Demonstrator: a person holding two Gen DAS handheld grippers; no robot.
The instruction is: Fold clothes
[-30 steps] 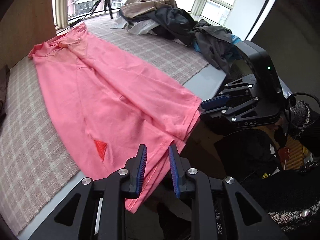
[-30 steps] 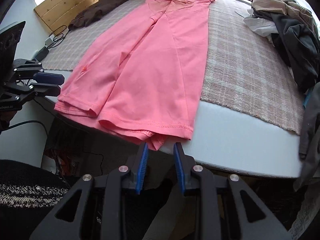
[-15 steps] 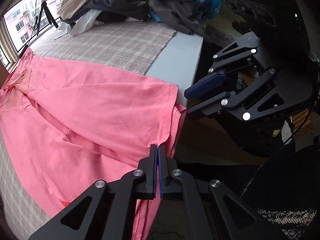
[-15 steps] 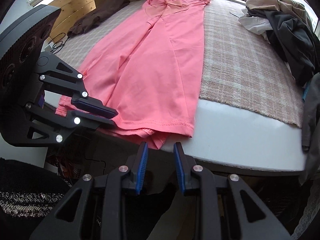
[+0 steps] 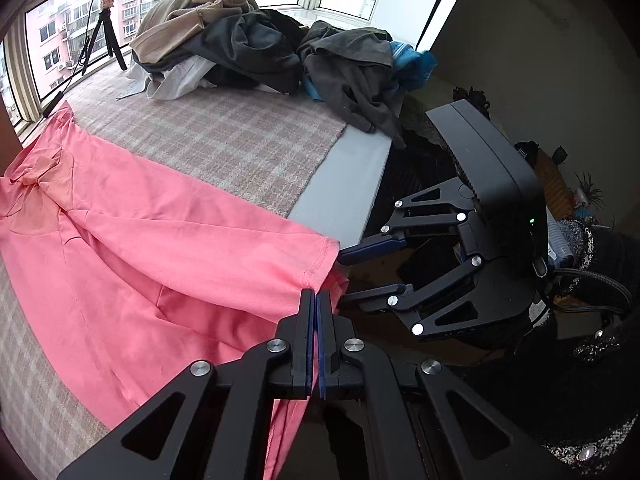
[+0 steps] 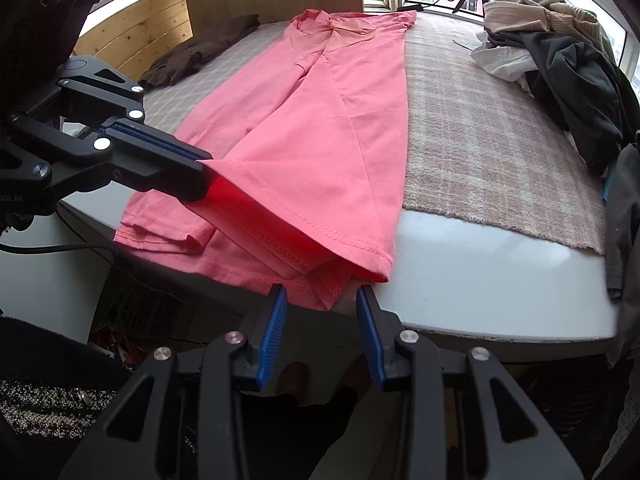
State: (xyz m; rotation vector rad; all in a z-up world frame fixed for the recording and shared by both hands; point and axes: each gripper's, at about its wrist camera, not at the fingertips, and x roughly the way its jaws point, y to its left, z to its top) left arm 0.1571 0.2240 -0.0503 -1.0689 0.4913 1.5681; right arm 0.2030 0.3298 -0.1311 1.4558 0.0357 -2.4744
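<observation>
A wide grey-white platform (image 6: 480, 280) by the windows carries everything, and a checked beige blanket (image 6: 480, 152) covers most of its top, leaving a bare strip along the near edge. A pink garment (image 6: 320, 128) lies lengthwise on the blanket, its hem spilling over that bare edge. A heap of dark, beige and white clothes (image 5: 240, 52) sits at the window end, a dark brown garment (image 6: 200, 52) lies near the wooden wall, and a small tripod (image 5: 106, 32) stands by the glass.

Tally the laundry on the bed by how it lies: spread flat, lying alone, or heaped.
Spread flat: 1, the pink garment
Lying alone: 1, the brown garment
Heaped: 1 pile of clothes, items inside too tangled to count
Total: 3
</observation>
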